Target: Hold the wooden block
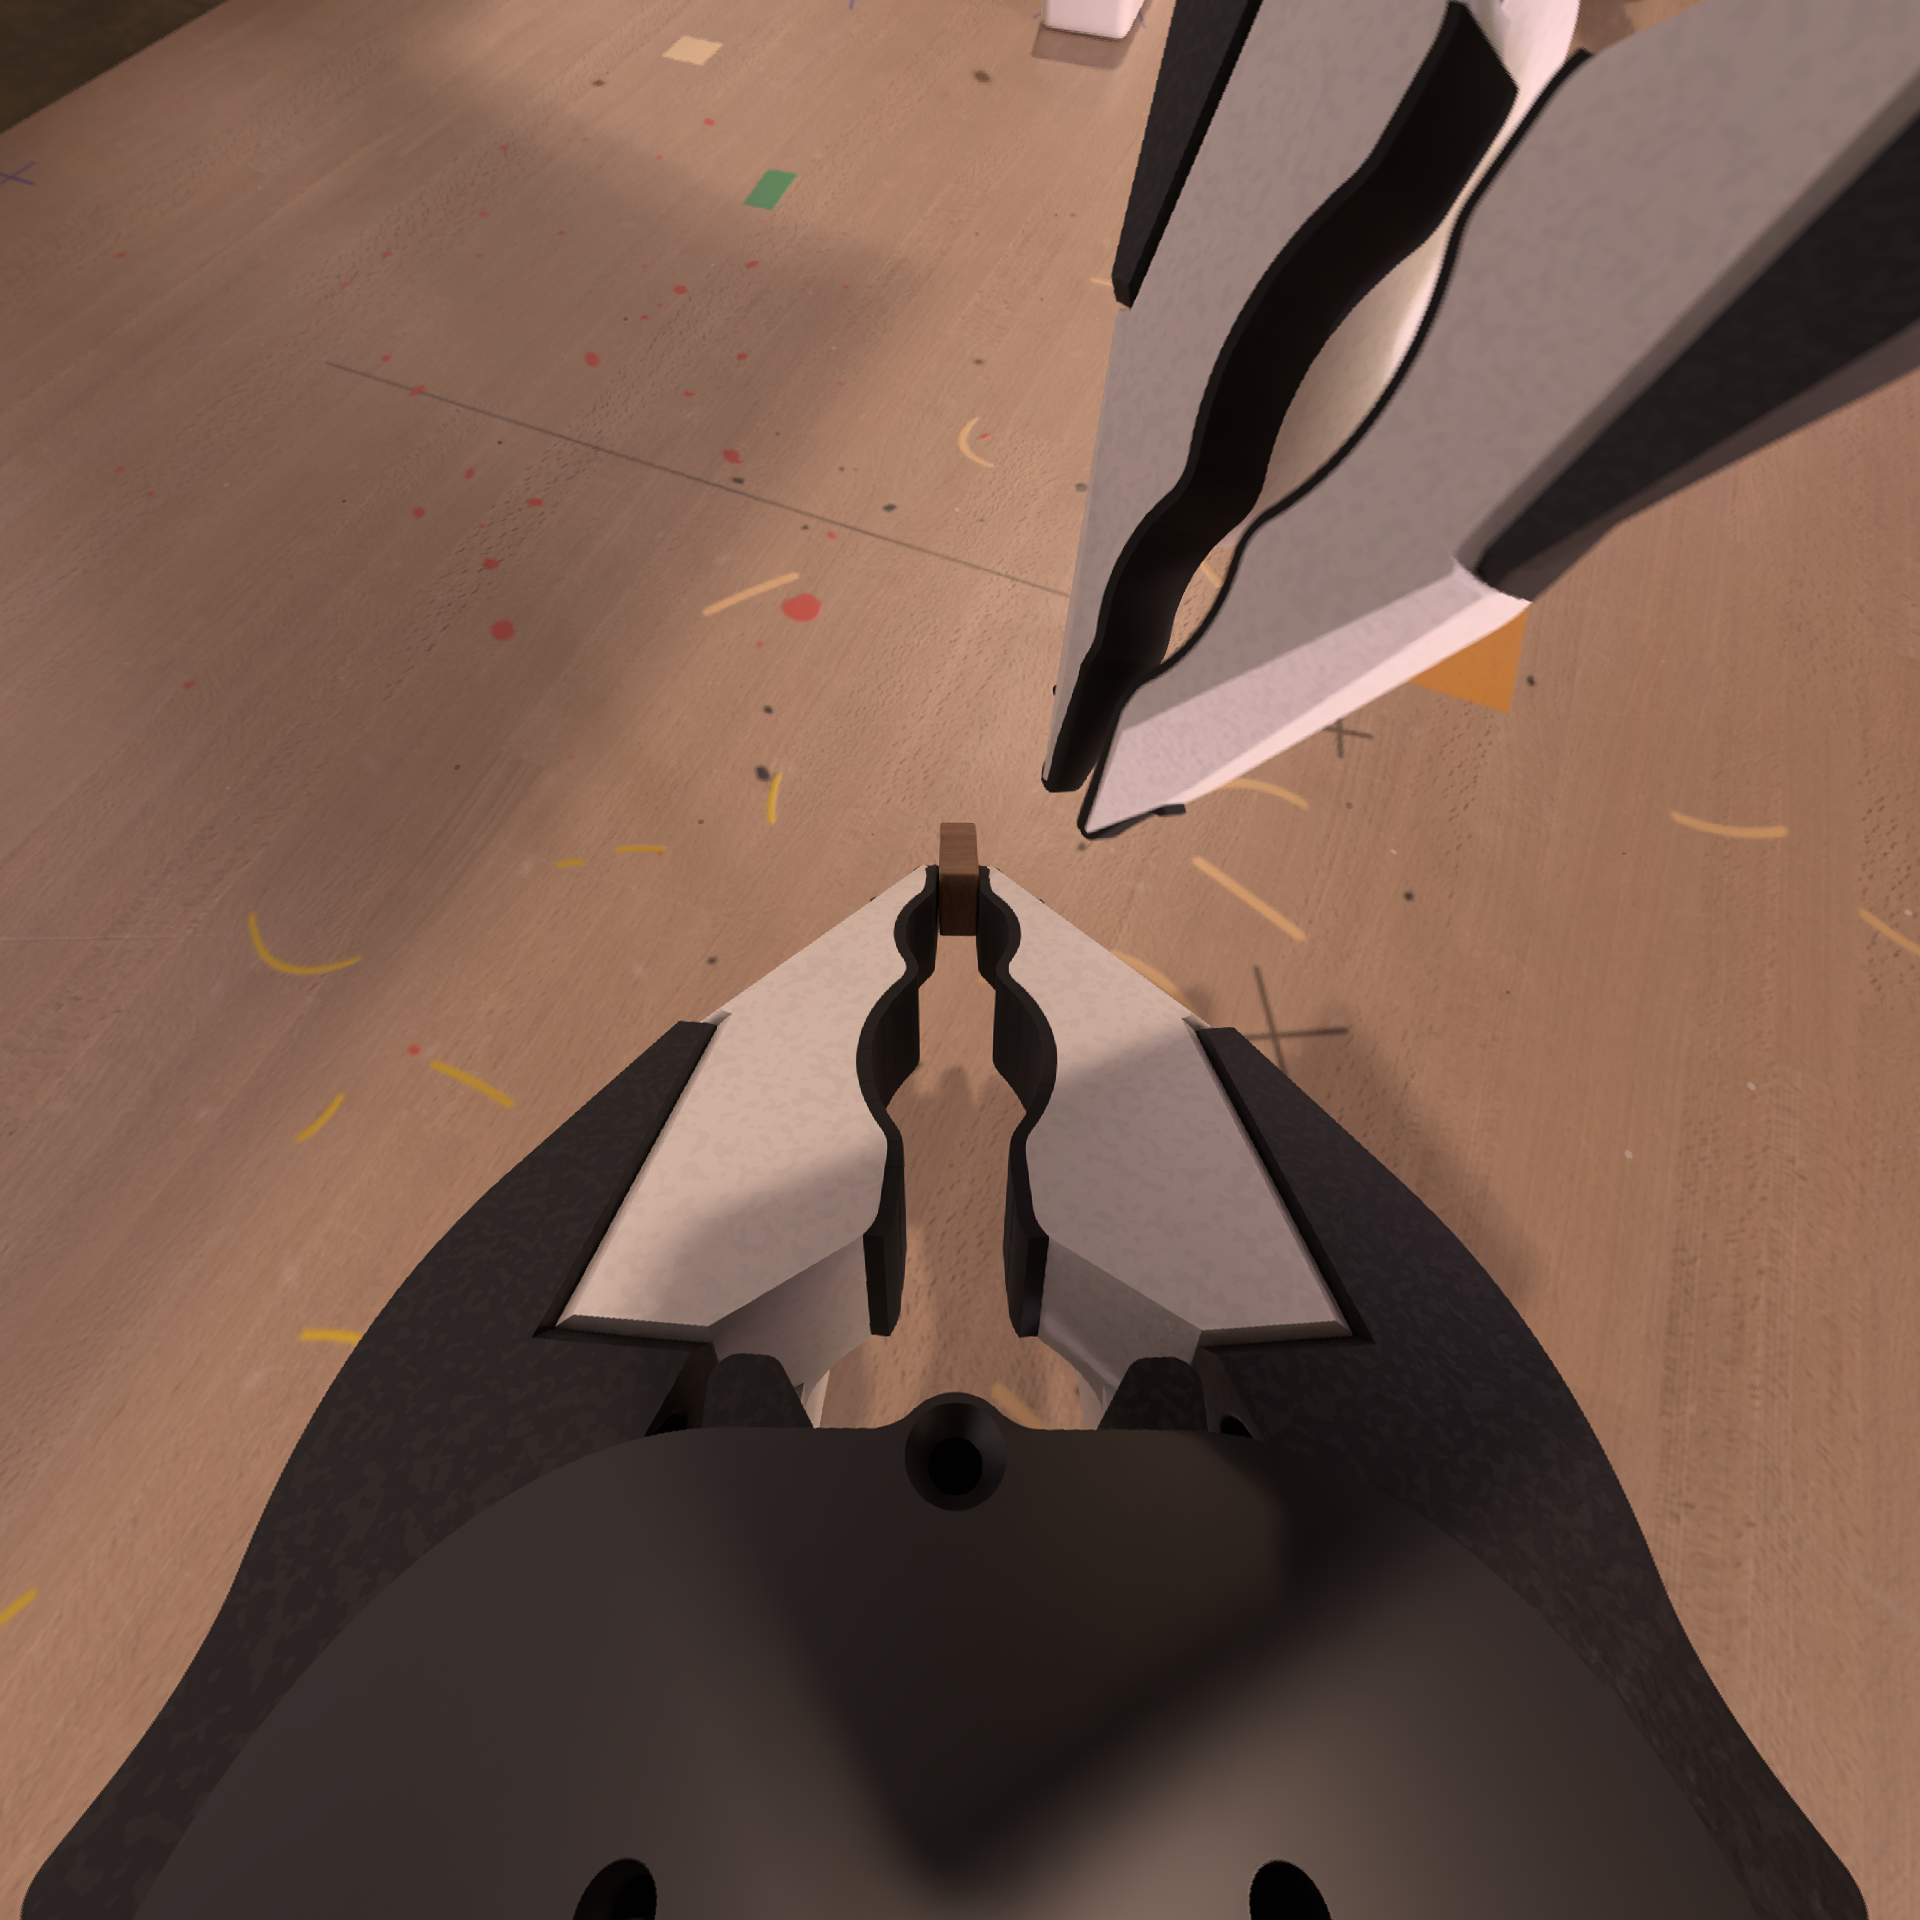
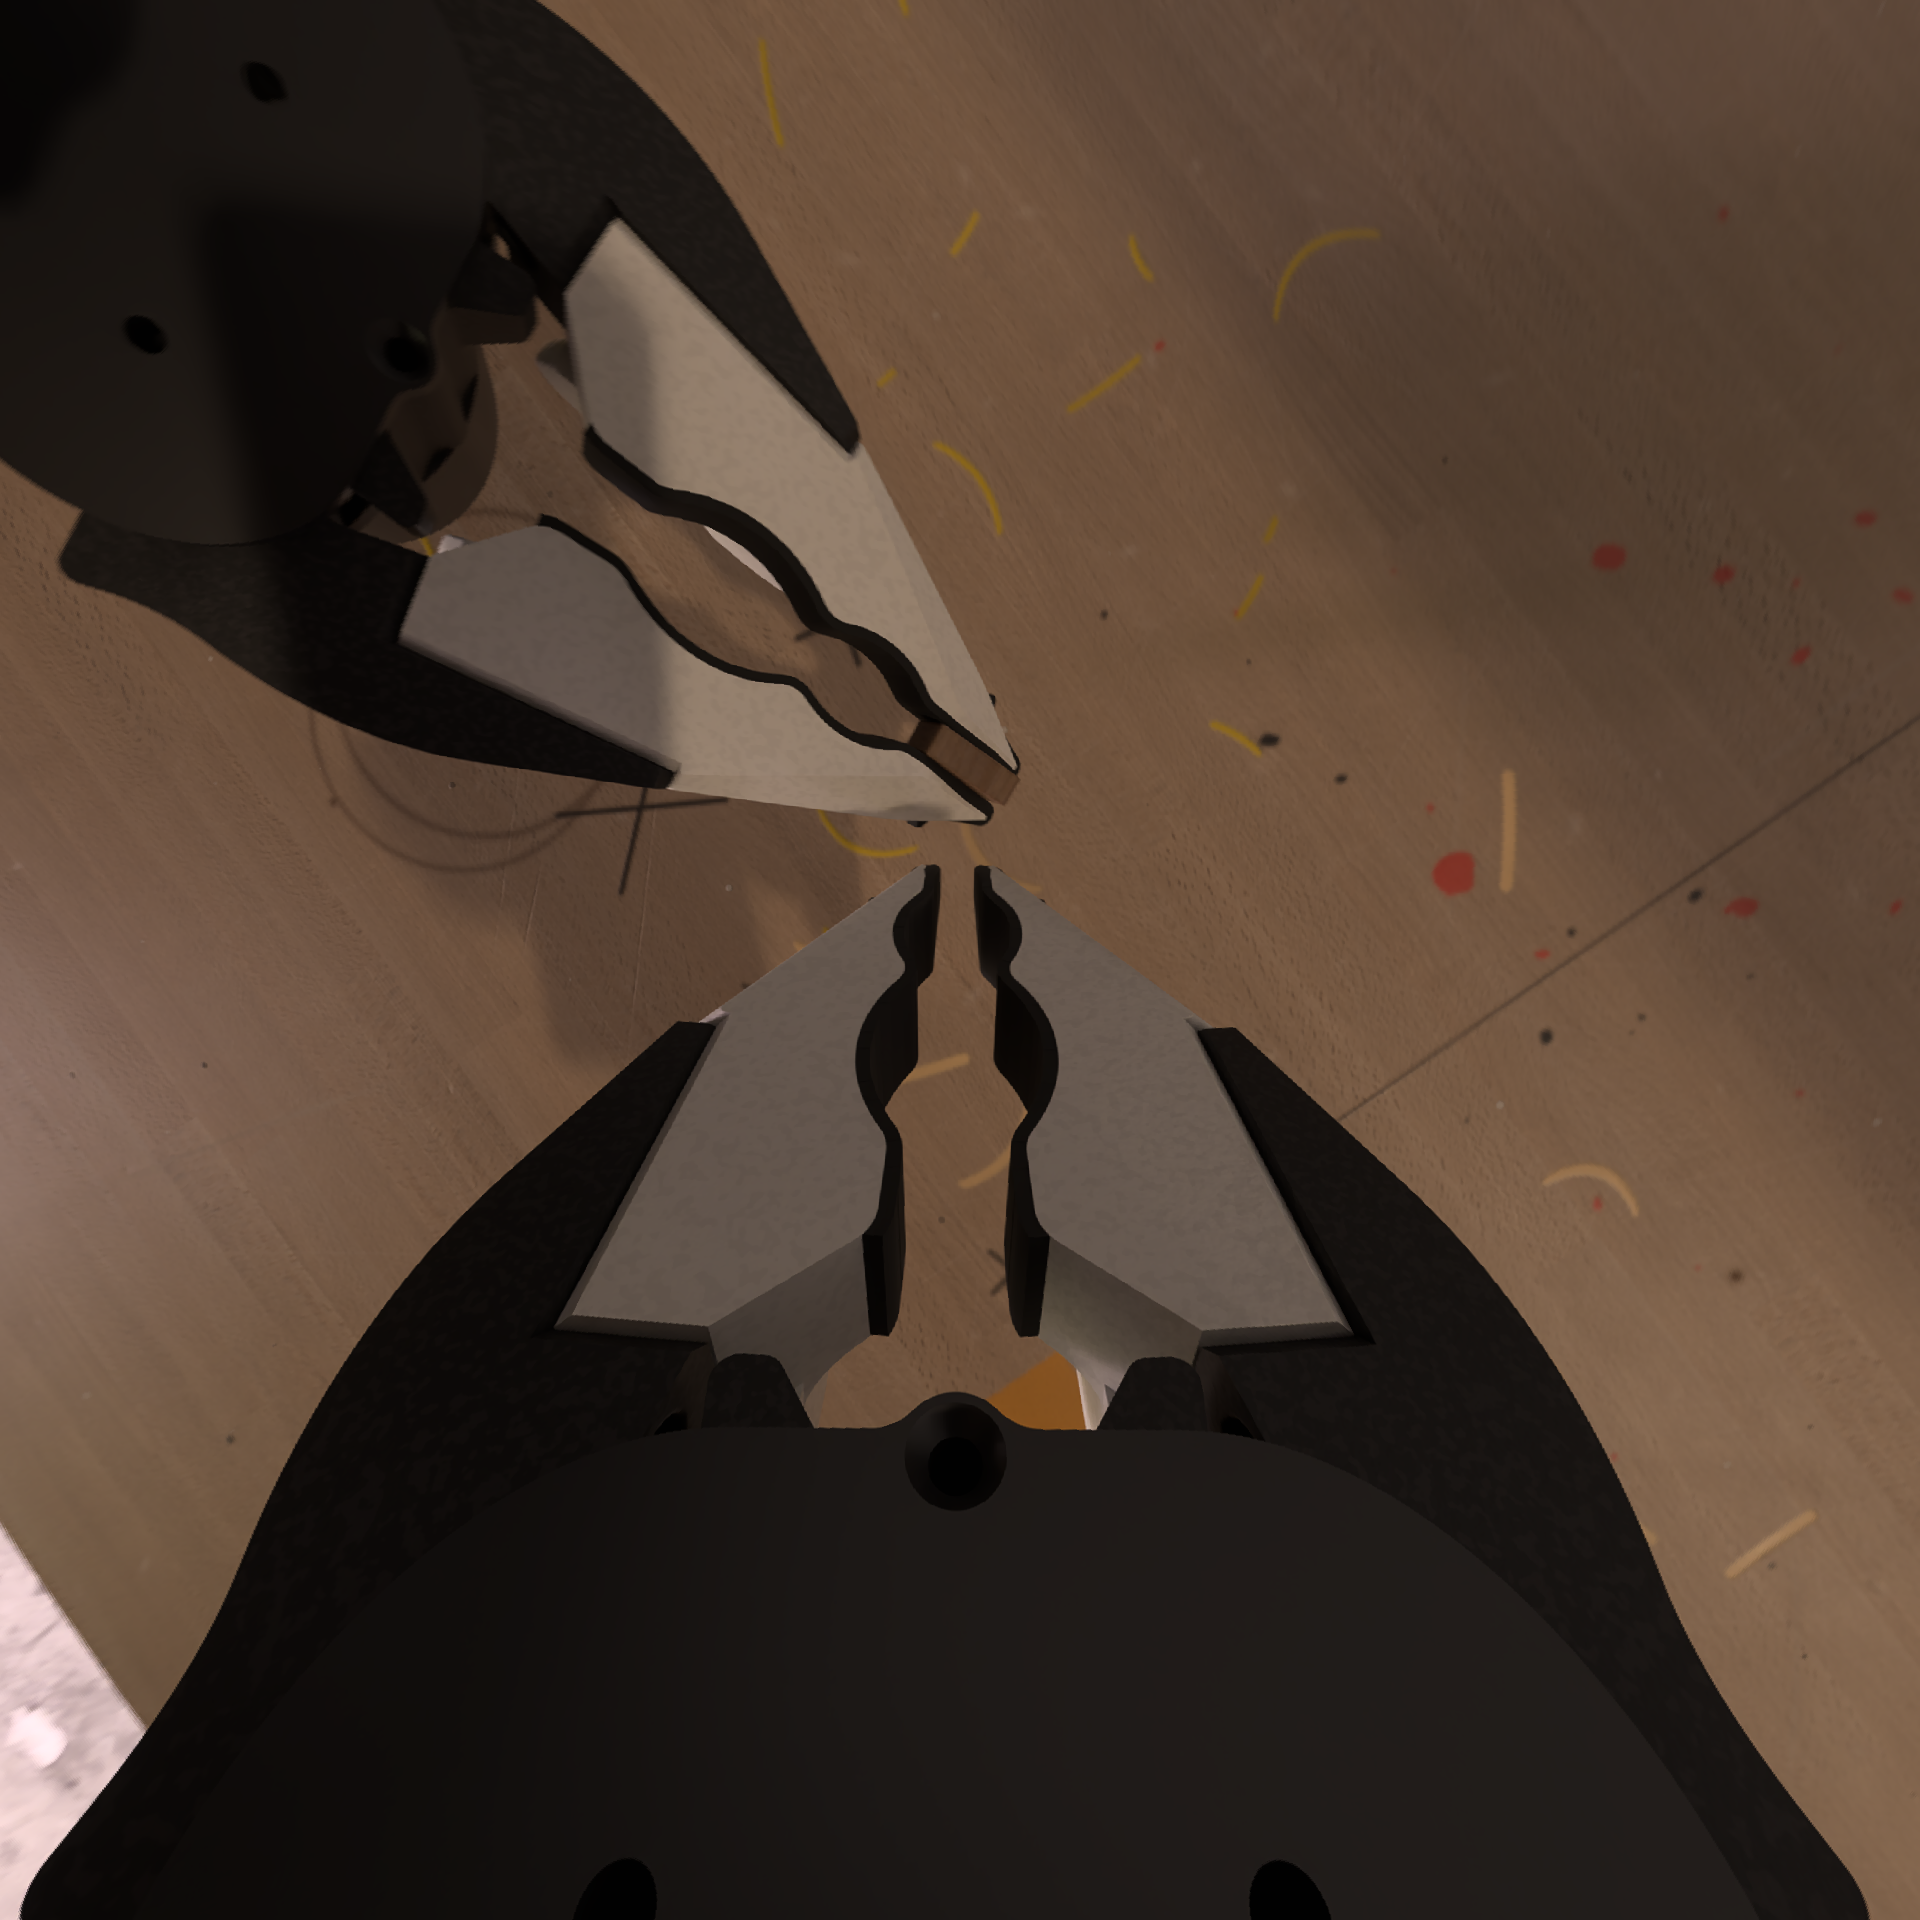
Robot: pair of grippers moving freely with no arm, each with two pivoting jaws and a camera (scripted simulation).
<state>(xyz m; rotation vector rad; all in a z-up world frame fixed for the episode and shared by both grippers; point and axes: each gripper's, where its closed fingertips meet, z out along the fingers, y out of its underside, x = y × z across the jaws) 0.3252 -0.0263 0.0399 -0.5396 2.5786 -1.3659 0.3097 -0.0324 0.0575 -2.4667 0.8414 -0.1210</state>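
The wooden block [image 1: 957, 891] is a small brown piece pinched between the tips of my left gripper [image 1: 957, 875], which is shut on it and holds it just above the wooden table. In the right wrist view the block [image 2: 961, 767] shows between the left gripper's tips [image 2: 987, 795]. My right gripper [image 2: 956, 881] is empty, its jaws a narrow gap apart. Its tips point at the block from just short of it, not touching. In the left wrist view the right gripper [image 1: 1075, 805] comes down from the upper right, its tips just right of the block.
The wooden table top [image 1: 520, 727] bears paint specks and pen marks. An orange patch [image 1: 1475, 670] lies under the right gripper. A green patch [image 1: 770, 189], a beige patch [image 1: 691, 49] and a white object [image 1: 1086, 16] lie far off. The table edge shows at the lower left [image 2: 62, 1662].
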